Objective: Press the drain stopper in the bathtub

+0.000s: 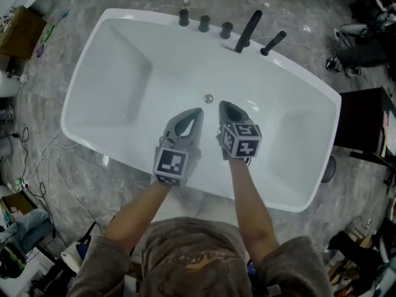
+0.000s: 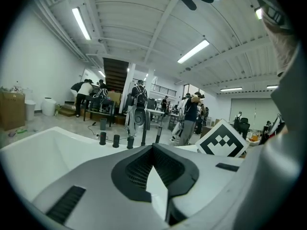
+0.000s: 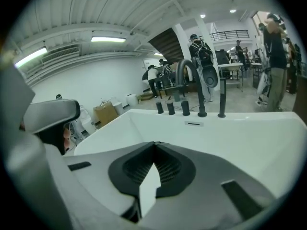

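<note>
Standing at the near long side of the white bathtub [image 1: 117, 73], both arms out over its basin. Left gripper [image 1: 197, 112]: jaws closed, tips meeting, nothing held; its own view shows only bare tub through the small gap behind the tips [image 2: 153, 146]. Right gripper [image 1: 223, 104]: the same, jaws drawn together at the tips and empty [image 3: 154, 143]. The two sit side by side, near each other but apart, tips pointing toward the far rim. Drain stopper [image 1: 208, 98], a small round metal disc, lies on the tub floor at mid-basin, just beyond the tips and between them, a little closer to the right one. Neither tip seems to touch it, though from above I can't judge their height over the floor. On the far rim stand three black knobs [image 1: 204, 23] and a black spout [image 1: 247, 31].
</note>
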Action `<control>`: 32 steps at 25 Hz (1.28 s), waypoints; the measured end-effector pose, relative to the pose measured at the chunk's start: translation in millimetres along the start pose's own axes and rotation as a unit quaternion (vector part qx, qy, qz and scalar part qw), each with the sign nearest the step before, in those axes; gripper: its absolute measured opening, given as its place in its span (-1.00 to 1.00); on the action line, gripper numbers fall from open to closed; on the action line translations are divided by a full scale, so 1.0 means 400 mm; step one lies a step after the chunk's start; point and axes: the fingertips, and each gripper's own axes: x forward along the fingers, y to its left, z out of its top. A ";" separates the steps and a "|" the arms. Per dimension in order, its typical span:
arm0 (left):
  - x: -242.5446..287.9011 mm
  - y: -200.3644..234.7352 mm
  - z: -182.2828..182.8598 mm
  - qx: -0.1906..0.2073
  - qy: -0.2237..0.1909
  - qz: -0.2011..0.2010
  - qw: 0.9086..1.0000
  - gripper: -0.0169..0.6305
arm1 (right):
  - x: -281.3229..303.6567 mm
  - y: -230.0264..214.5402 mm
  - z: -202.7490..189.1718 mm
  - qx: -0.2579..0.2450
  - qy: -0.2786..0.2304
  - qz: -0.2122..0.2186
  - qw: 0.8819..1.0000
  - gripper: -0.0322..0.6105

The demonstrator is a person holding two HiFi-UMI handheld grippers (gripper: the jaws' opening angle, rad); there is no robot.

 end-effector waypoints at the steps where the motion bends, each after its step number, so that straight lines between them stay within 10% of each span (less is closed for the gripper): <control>1: -0.018 -0.012 0.018 0.002 -0.002 0.001 1.000 -0.94 | -0.026 0.013 0.016 -0.001 -0.005 0.003 1.000 -0.89; 32: -0.339 -0.302 0.320 0.062 -0.031 -0.069 0.995 -0.93 | -0.649 0.324 0.249 -0.140 -0.118 0.168 0.969 -0.89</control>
